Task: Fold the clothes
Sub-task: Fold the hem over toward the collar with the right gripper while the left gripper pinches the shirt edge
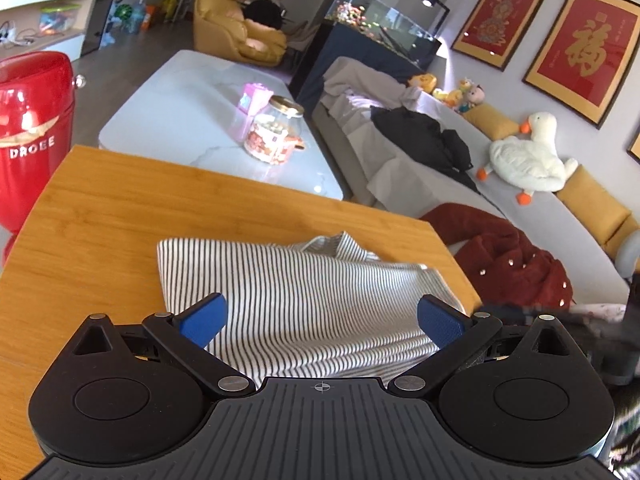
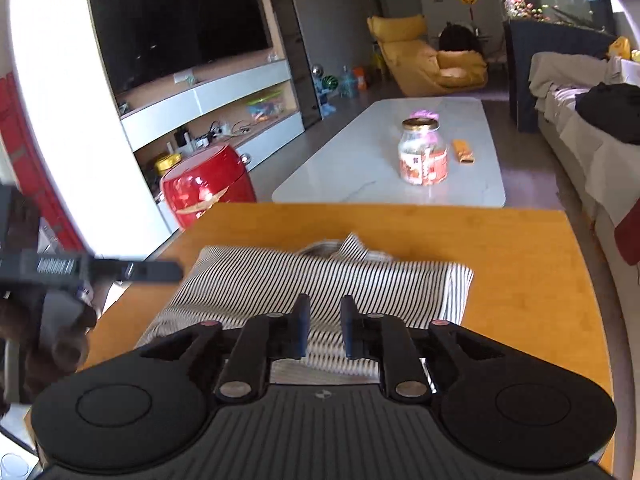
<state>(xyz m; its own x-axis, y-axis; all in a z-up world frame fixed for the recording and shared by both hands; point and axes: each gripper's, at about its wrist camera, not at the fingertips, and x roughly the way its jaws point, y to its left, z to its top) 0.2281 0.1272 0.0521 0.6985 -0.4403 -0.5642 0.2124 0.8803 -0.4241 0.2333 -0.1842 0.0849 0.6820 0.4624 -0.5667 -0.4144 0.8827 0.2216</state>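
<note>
The right gripper [image 2: 324, 326] hovers over a folded striped shirt [image 2: 320, 276] on a wooden table [image 2: 520, 280], jaws slightly apart, gripping nothing.

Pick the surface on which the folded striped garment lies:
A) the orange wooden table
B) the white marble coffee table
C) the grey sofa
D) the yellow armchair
A: the striped garment lies flat on the orange wooden table, with the white marble coffee table beyond it holding only a jar.

Both black plastic tongs: left tongs [image 1: 322, 320] with blue textured pads [image 1: 440, 326], right tongs [image 2: 325, 330] with darker blue pads; ribbed housing, round side discs, silver pivot screws.
</note>
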